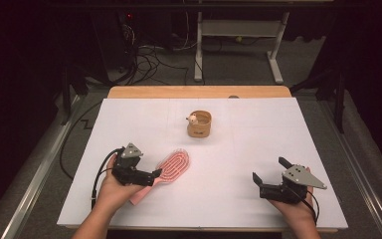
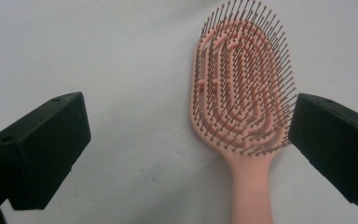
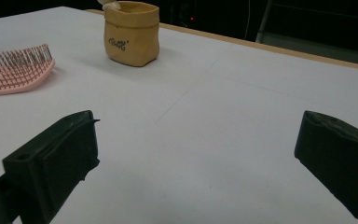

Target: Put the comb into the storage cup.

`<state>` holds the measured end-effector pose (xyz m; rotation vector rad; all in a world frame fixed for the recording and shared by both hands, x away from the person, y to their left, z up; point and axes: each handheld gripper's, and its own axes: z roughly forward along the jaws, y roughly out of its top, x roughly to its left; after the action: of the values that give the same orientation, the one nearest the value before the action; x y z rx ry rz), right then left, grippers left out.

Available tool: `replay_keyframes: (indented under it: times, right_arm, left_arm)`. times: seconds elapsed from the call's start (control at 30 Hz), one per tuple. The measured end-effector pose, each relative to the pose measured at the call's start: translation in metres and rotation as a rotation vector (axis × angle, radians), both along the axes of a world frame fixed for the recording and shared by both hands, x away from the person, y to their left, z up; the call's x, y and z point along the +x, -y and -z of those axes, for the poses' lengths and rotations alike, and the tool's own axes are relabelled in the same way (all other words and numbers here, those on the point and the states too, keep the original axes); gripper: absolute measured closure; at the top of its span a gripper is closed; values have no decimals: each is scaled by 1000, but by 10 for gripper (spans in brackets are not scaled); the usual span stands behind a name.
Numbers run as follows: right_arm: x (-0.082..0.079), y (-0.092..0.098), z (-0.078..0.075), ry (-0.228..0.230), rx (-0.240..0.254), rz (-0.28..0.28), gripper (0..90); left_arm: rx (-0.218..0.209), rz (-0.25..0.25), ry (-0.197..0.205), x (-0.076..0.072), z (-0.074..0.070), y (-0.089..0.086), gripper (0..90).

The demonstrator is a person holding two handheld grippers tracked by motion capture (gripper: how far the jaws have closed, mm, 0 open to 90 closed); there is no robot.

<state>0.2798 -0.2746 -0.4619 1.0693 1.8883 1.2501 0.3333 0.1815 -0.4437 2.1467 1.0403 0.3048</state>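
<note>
A white sheet (image 1: 258, 149) covered most of a wooden table (image 1: 199, 91), w/ only a wood strip bare along the far edge. Beyond it lay grey floor, a white desk frame (image 1: 238, 35) and tangled cables (image 1: 149, 59), seen in the high view.

Left gripper (image 1: 151, 175) sat at the near-left of the sheet, held in the person's left hand (image 1: 110, 191). Its jaws stood wide apart, released, gripping nothing. Left gripper view gave detail the high view lacked: the pink hairbrush (image 2: 242, 93) lay flat, bristles up, head between the two jaws but nearer the right-side one, whose tip overlapped the brush's edge; can't tell if touching. Handle ran down toward the camera. In the high view the brush (image 1: 171, 167) lay diagonal, head pointing far-right, handle end partly under the gripper.

Right gripper (image 1: 268, 172) sat at the near-right, well apart from the brush, in the right hand (image 1: 291, 206). Jaws also spread wide, empty, w/ bare sheet between them.

A small tan pouch-like container (image 1: 199, 124) stood upright mid-table toward the far side, apart from both grippers. The right gripper view showed dark printed lettering on its side (image 3: 131, 33), too small to read. High view showed a small pale object (image 1: 192, 119) poking up at the rim inside; can't tell what it was. Right gripper view caught only its top at the rim.
</note>
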Motion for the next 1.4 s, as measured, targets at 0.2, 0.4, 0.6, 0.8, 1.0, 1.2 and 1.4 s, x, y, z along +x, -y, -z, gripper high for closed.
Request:
replay_keyframes:
  times: [0.2, 0.4, 0.6, 0.8, 1.0, 1.2, 1.4]
  right_arm:
    - [-1, 0, -2, 2, 12, -5, 3]
    - [-1, 0, -2, 4, 15, -7, 3]
    - [-1, 1, -3, 3, 18, -1, 4]
    - [-2, 1, -3, 5, 18, 0, 3]
    - [-1, 1, -2, 1, 15, -6, 4]
    - [0, 1, -2, 1, 16, -6, 4]
    - [0, 0, -2, 2, 13, -10, 3]
  left_arm:
    - [36, 22, -40, 6, -4, 9, 0]
    - [48, 37, -70, 9, -5, 16, 0]
    - [41, 50, -111, 14, -2, 21, 0]
    - [69, 67, -140, 18, 5, 29, 0]
    - [109, 86, -162, 20, 9, 36, 0]
    - [136, 106, -176, 23, 8, 42, 0]
    - [164, 117, -180, 26, 7, 49, 0]
